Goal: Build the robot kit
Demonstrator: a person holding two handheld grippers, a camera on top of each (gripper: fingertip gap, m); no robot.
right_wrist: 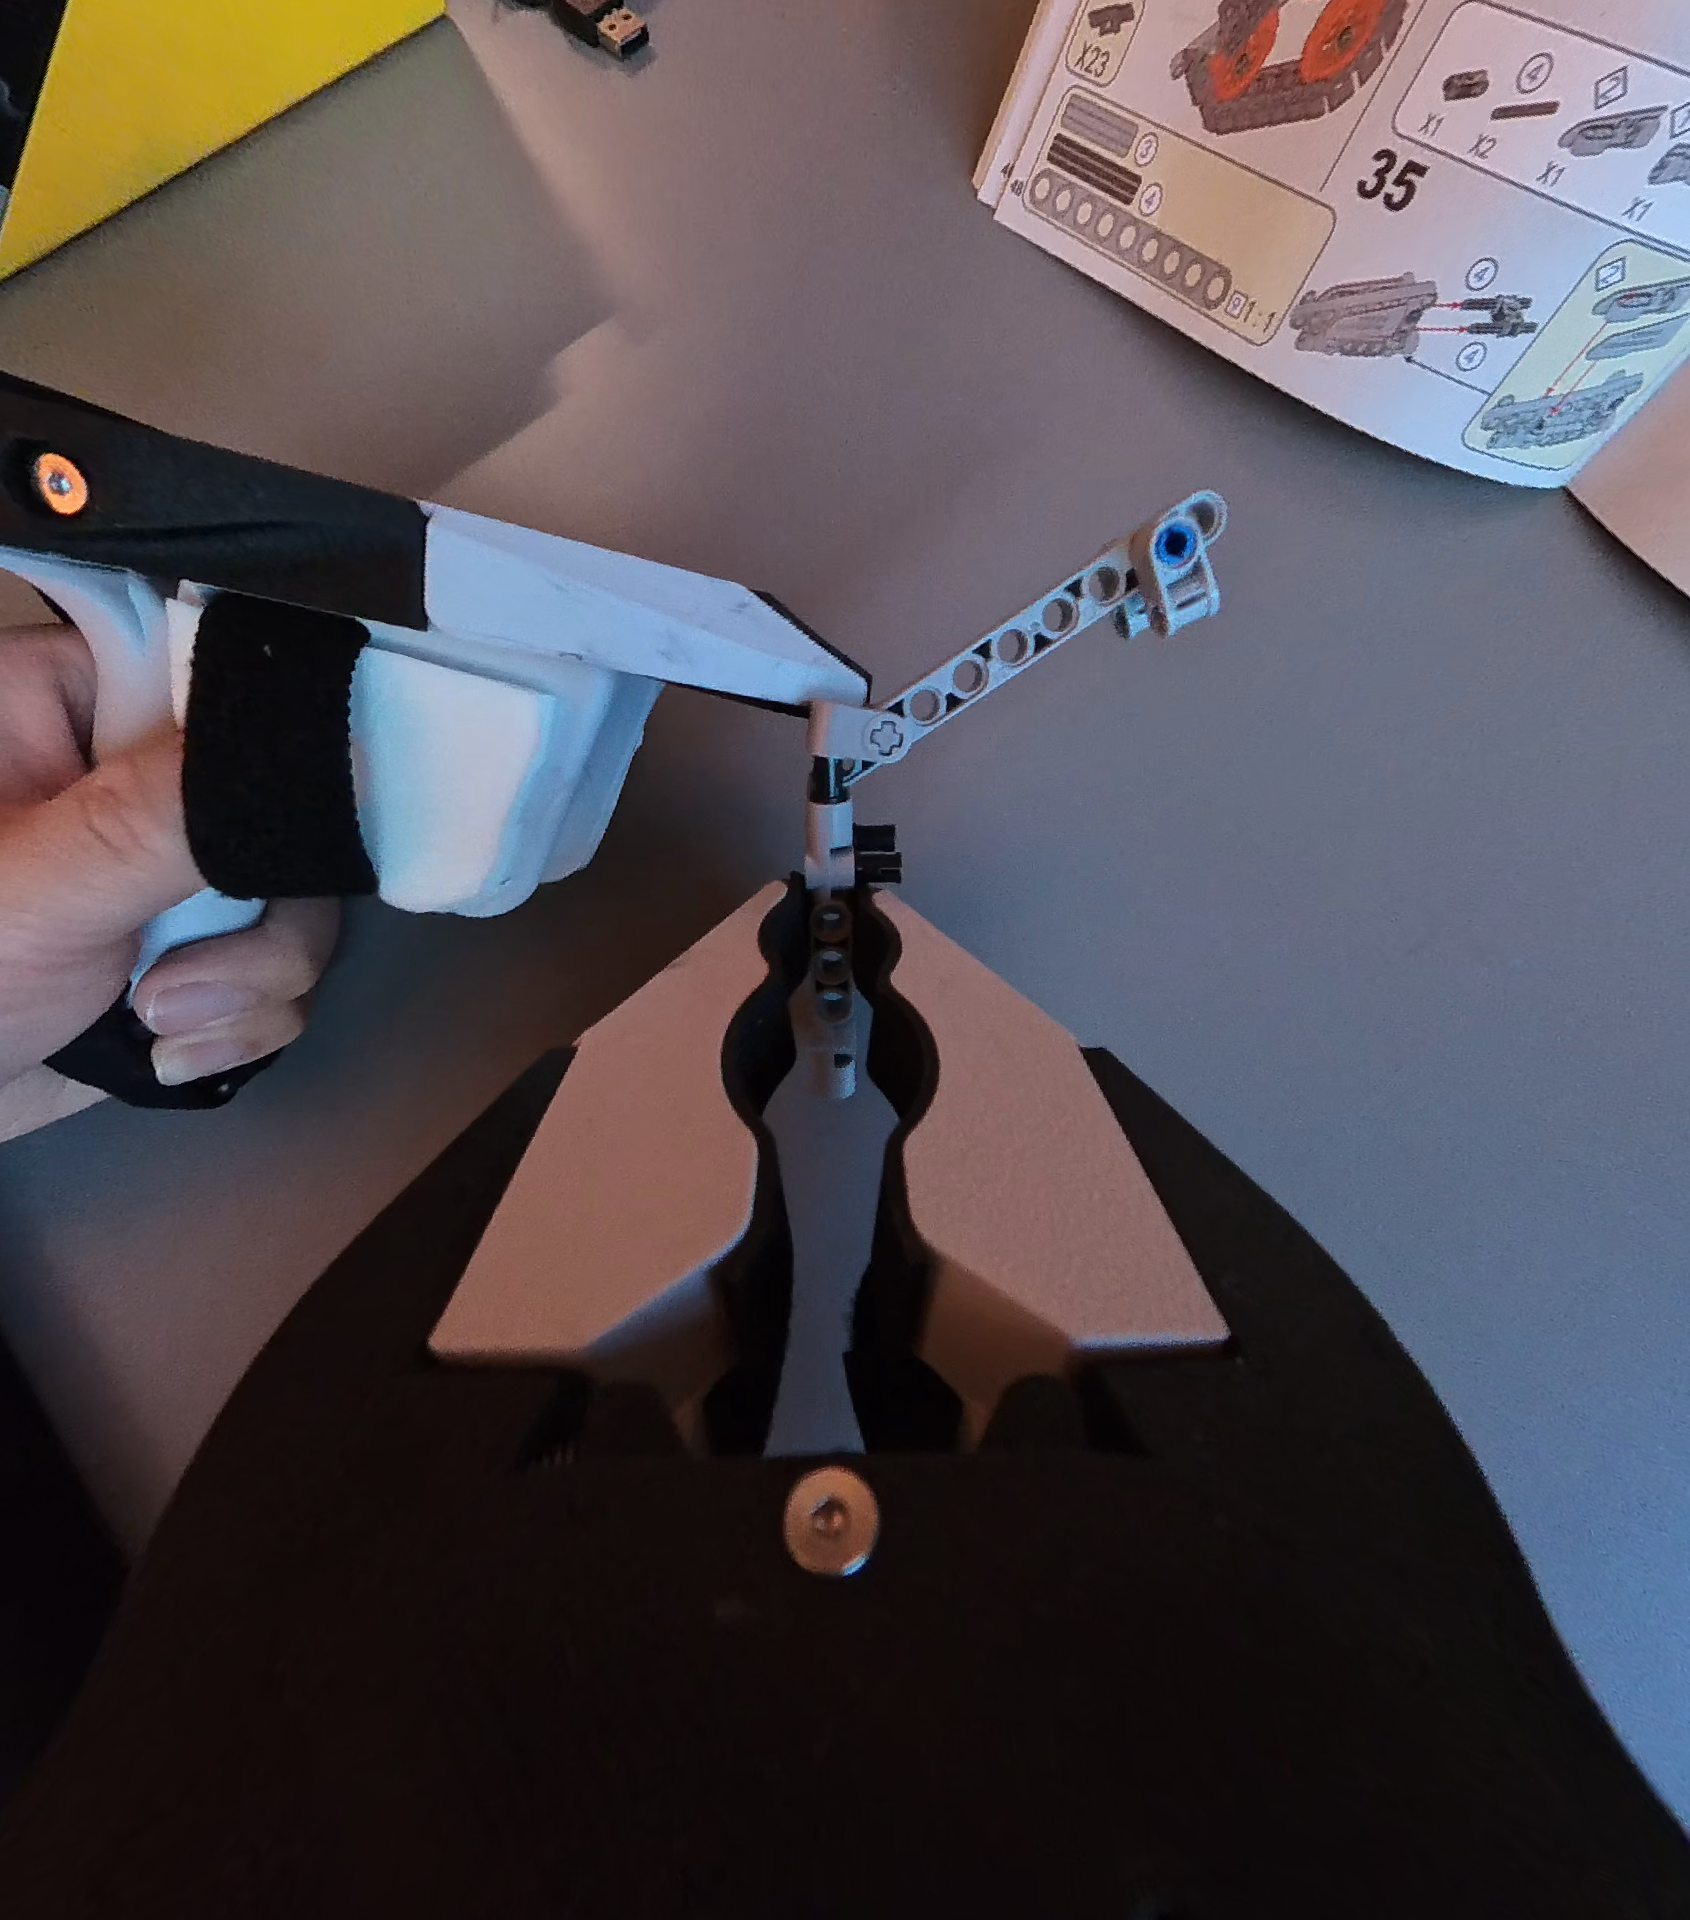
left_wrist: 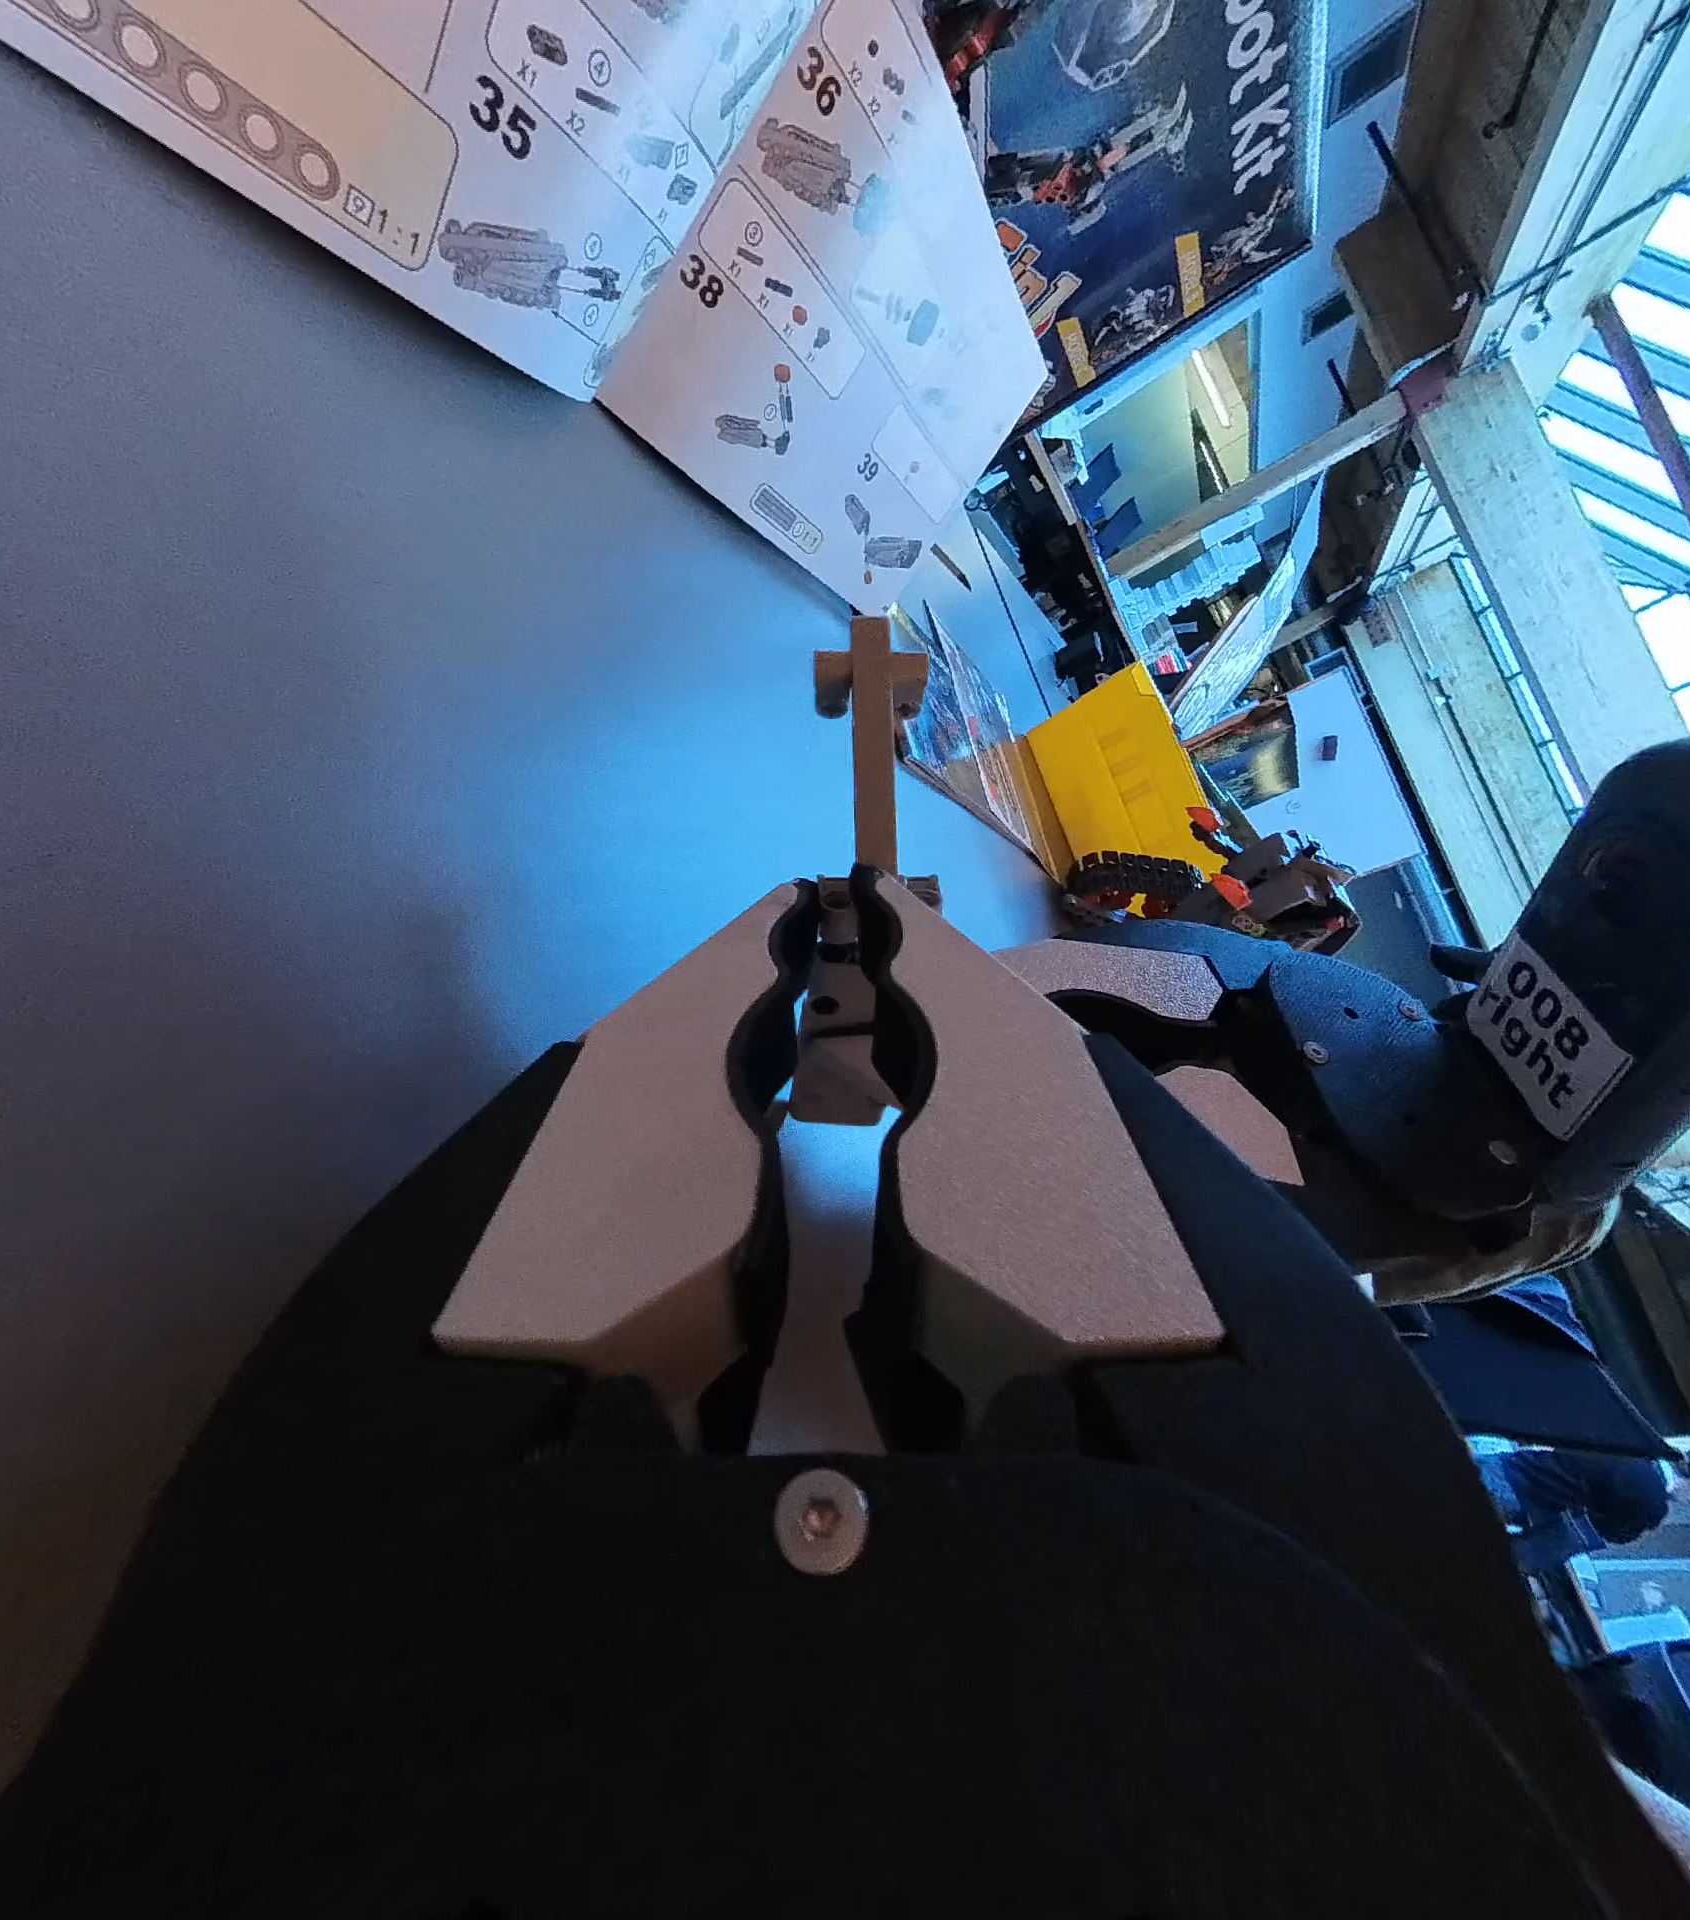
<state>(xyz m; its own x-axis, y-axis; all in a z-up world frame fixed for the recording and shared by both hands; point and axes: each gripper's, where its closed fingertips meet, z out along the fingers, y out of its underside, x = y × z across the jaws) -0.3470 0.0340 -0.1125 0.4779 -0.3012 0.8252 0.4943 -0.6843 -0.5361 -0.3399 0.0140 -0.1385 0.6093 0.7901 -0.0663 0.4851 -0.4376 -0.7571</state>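
My left gripper [left_wrist: 860, 883] is shut on the near end of a long grey holed beam [left_wrist: 872, 769], which sticks out ahead with a cross piece at its far end. In the right wrist view the left gripper [right_wrist: 846, 696] comes in from the left, and the beam [right_wrist: 1012, 644] slants up to the right to a grey connector with a blue pin [right_wrist: 1176, 561]. My right gripper [right_wrist: 833, 888] is shut on a short grey holed piece [right_wrist: 830, 997]. This piece meets the beam's near end at a black pin [right_wrist: 877, 847]. Both are held above the grey table [right_wrist: 1340, 1039].
An open instruction booklet [right_wrist: 1392, 208] lies at the far right and also shows in the left wrist view [left_wrist: 612, 208]. A yellow box [left_wrist: 1111, 779] and a tracked brick model [left_wrist: 1184, 883] stand beyond. A printed kit box [left_wrist: 1132, 156] stands behind. A hand [right_wrist: 10, 831] holds the left gripper.
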